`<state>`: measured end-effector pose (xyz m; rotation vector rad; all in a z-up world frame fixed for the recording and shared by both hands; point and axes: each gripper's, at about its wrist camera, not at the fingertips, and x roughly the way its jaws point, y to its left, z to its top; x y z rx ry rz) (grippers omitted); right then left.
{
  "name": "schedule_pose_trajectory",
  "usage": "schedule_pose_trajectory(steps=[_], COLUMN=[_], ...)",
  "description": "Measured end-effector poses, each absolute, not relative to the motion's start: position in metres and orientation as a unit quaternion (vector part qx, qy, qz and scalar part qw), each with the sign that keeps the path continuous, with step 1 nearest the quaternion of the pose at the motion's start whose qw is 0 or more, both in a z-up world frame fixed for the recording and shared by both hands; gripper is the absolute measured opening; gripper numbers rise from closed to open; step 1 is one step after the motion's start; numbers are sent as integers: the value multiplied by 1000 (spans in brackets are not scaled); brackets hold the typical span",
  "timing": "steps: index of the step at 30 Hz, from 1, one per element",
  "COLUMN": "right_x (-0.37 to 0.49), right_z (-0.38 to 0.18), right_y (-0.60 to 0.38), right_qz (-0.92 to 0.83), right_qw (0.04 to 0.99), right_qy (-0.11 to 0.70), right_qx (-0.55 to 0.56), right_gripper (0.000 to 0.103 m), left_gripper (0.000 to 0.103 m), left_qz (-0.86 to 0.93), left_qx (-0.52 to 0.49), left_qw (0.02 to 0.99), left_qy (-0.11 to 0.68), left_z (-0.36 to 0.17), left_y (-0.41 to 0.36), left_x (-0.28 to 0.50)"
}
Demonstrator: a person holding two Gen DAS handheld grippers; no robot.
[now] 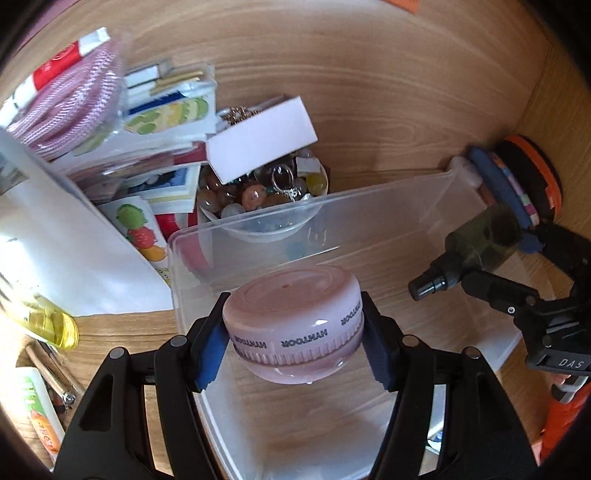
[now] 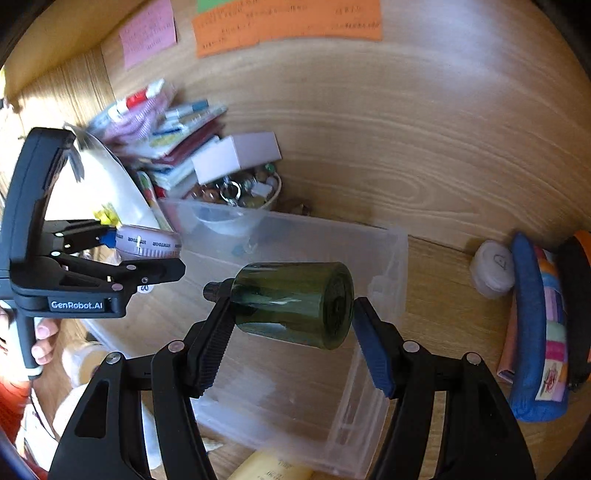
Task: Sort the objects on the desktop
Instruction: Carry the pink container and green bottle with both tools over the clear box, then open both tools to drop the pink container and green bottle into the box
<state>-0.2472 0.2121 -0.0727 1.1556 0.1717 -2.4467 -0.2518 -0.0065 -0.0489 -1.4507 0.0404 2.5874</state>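
Note:
My left gripper (image 1: 293, 341) is shut on a round pink jar (image 1: 293, 321) marked HYNTOOR and holds it above the clear plastic bin (image 1: 369, 199). My right gripper (image 2: 291, 332) is shut on a dark green spray bottle (image 2: 295, 302), lying sideways with its black nozzle to the left, above the same bin (image 2: 388, 258). In the left wrist view the bottle (image 1: 476, 247) and right gripper (image 1: 491, 258) hang over the bin's right side. In the right wrist view the left gripper (image 2: 147, 254) holds the jar (image 2: 147, 245) over the bin's left edge.
A bowl of beads and keyrings (image 1: 258, 195) with a white box (image 1: 262, 140) on it stands behind the bin. Stacked packets and pink cord (image 1: 70, 107) lie at left, with white paper (image 1: 55, 240). A blue pouch (image 2: 535, 332) and white roll (image 2: 493, 267) sit at right. Sticky notes (image 2: 288, 26) are on the wall.

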Motion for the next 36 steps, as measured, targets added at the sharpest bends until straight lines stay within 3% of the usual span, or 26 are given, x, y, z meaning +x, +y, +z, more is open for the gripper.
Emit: schedule_pose_trajectory(steps=[23, 36], right_x=[-269, -260], right_z=[-106, -101], right_y=[173, 175], right_qz=[-839, -846], right_qw=[193, 164], right_qy=[188, 189], right_qx=[474, 470], right_gripper=[62, 67], left_gripper=[64, 77], left_qz=[841, 839], left_qx=[-521, -525], left_qw=[81, 78], left_qy=[119, 117], left_z=[-70, -65], left_y=[19, 14], left_x=[-253, -245])
